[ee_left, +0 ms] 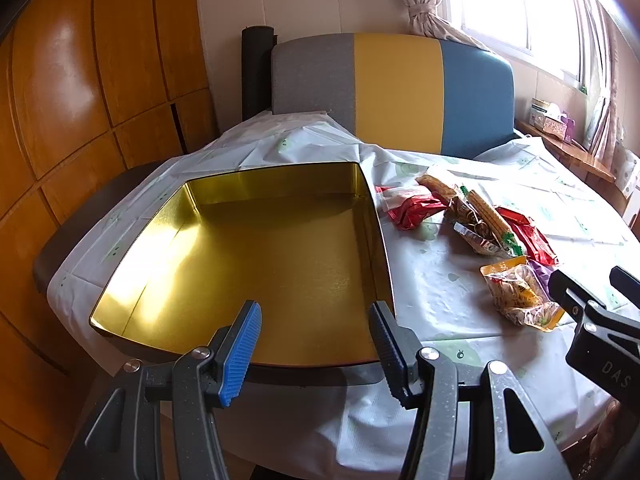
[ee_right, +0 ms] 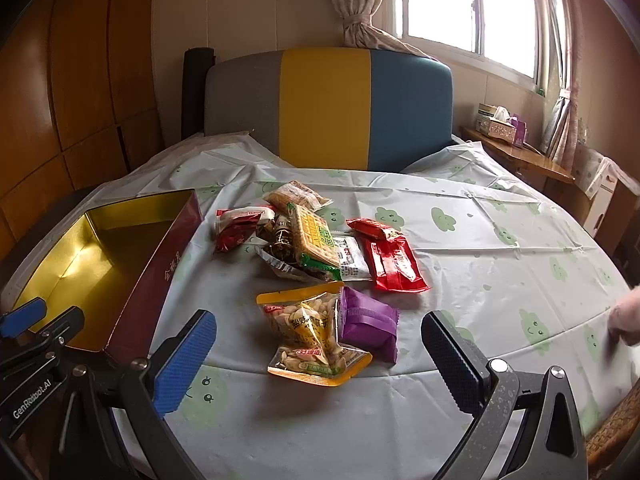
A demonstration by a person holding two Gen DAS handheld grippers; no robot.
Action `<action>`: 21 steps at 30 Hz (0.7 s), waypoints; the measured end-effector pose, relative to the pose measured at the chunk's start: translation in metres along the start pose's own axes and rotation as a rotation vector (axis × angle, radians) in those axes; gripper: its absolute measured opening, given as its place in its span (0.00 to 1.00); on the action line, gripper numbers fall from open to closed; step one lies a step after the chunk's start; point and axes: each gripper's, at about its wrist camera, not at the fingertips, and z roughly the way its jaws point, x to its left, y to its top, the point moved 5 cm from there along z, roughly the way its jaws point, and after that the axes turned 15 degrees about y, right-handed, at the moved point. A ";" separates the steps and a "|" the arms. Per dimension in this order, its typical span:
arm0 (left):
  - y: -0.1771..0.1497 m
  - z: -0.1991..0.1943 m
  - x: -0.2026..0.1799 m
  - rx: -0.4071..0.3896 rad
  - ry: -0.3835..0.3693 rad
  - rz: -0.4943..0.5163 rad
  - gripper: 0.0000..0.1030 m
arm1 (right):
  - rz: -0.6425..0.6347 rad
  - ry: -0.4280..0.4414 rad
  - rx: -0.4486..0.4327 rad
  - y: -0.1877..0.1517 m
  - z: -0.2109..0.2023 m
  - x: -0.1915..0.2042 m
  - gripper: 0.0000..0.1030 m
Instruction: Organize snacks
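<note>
An open tin (ee_left: 240,248) with a gold inside and nothing in it sits on the left of the table; its maroon outer wall (ee_right: 160,264) shows in the right wrist view. My left gripper (ee_left: 314,340) hangs over the tin's near edge, open and holding nothing. To the tin's right lies a loose heap of snacks (ee_right: 312,240): cracker packs, red wrappers (ee_right: 394,264) and a white sachet. Nearer lie two yellow peanut packets (ee_right: 308,320) and a purple packet (ee_right: 368,320). My right gripper (ee_right: 320,356) is wide open just before these; its pads touch none of them.
A pale cloth with green cloud prints (ee_right: 480,240) covers the round table. A grey, yellow and blue chair back (ee_right: 328,108) stands behind it. Wooden cabinets (ee_left: 80,100) fill the left. A side shelf with a tissue box (ee_right: 496,122) is at the right, and a person's hand (ee_right: 626,320) rests at the table's right edge.
</note>
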 end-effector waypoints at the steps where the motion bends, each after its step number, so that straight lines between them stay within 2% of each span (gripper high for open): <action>1: 0.000 0.000 -0.001 0.000 0.001 0.003 0.55 | 0.003 0.000 0.001 0.000 0.000 -0.001 1.00; 21: -0.001 -0.002 -0.017 -0.007 -0.009 0.051 0.55 | 0.016 -0.020 -0.027 0.016 -0.004 -0.022 1.00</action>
